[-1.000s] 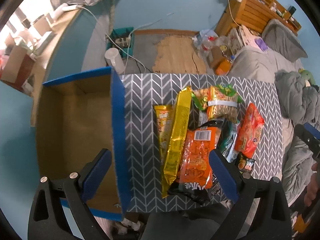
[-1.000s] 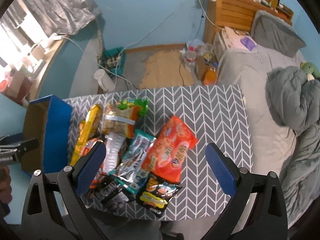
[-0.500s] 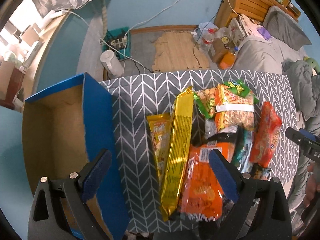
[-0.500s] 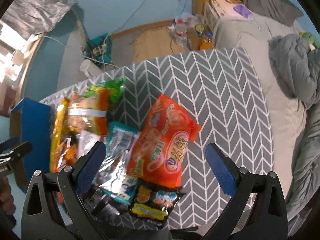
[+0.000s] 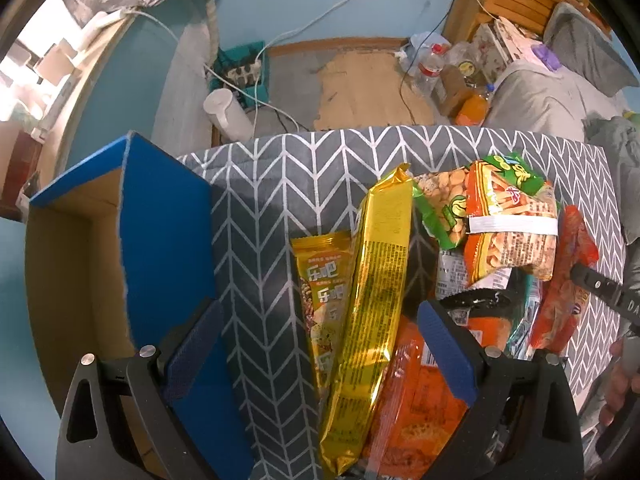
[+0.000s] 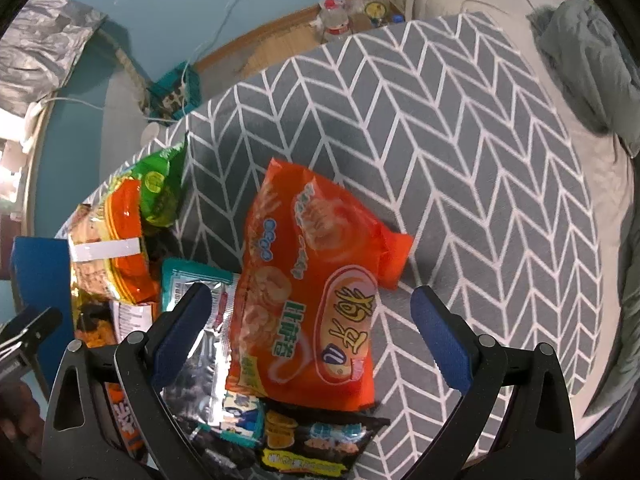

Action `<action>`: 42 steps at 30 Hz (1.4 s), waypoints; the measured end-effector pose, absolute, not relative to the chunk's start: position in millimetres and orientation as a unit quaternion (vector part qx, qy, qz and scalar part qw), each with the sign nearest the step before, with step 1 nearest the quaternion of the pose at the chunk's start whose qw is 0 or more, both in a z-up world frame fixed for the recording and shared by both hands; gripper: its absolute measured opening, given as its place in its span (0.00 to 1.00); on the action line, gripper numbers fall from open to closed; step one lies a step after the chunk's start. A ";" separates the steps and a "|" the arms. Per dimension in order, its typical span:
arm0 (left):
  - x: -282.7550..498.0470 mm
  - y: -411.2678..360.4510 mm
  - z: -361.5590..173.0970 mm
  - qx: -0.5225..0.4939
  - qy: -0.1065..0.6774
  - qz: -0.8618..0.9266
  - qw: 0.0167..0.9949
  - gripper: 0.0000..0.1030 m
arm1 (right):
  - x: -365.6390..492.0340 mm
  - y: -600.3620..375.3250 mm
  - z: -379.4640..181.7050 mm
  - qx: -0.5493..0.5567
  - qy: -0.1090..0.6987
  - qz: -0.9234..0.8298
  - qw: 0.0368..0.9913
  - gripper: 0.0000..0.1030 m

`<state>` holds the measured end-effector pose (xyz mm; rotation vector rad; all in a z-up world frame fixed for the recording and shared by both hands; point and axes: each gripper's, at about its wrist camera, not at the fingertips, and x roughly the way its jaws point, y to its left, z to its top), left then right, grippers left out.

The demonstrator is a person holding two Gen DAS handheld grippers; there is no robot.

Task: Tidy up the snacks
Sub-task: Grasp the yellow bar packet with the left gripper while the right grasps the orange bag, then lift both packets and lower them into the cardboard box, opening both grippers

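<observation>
A pile of snack bags lies on the grey chevron table. In the left wrist view, my left gripper is open over a long gold packet and a small yellow packet, with an orange bag beside them. A blue cardboard box, open and empty, stands at the left. In the right wrist view, my right gripper is open above a big orange chip bag. A teal-and-silver packet and a black packet lie partly under it.
A peanut bag and a taped orange-green bag lie at the far side of the pile. Beyond the table the floor holds a white jug, cables and bottles. A bed with grey bedding is at the right.
Both grippers have moved forward and down towards the pile. The left one has shifted right, away from the box. The snacks have not moved.
</observation>
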<state>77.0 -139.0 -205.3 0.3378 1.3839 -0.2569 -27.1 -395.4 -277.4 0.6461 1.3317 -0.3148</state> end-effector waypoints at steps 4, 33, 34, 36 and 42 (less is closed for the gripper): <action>77.6 -145.2 -210.0 0.162 0.626 -0.122 0.753 0.96 | -22.9 -389.5 -283.9 0.280 0.612 -0.139 0.727 0.97; 69.7 -138.2 -241.8 0.128 0.658 -0.174 0.721 0.27 | -18.2 -355.7 -329.1 0.209 0.632 -0.124 0.736 0.60; 68.5 -135.2 -239.1 0.120 0.656 -0.174 0.724 0.27 | -21.3 -358.1 -324.7 0.209 0.629 -0.124 0.738 0.60; 67.5 -132.3 -235.8 0.111 0.654 -0.173 0.728 0.27 | -25.1 -359.3 -316.3 0.209 0.619 -0.122 0.747 0.60; 61.7 -118.8 -214.9 0.091 0.643 -0.172 0.741 0.26 | -35.4 -356.7 -280.5 0.181 0.607 -0.114 0.765 0.60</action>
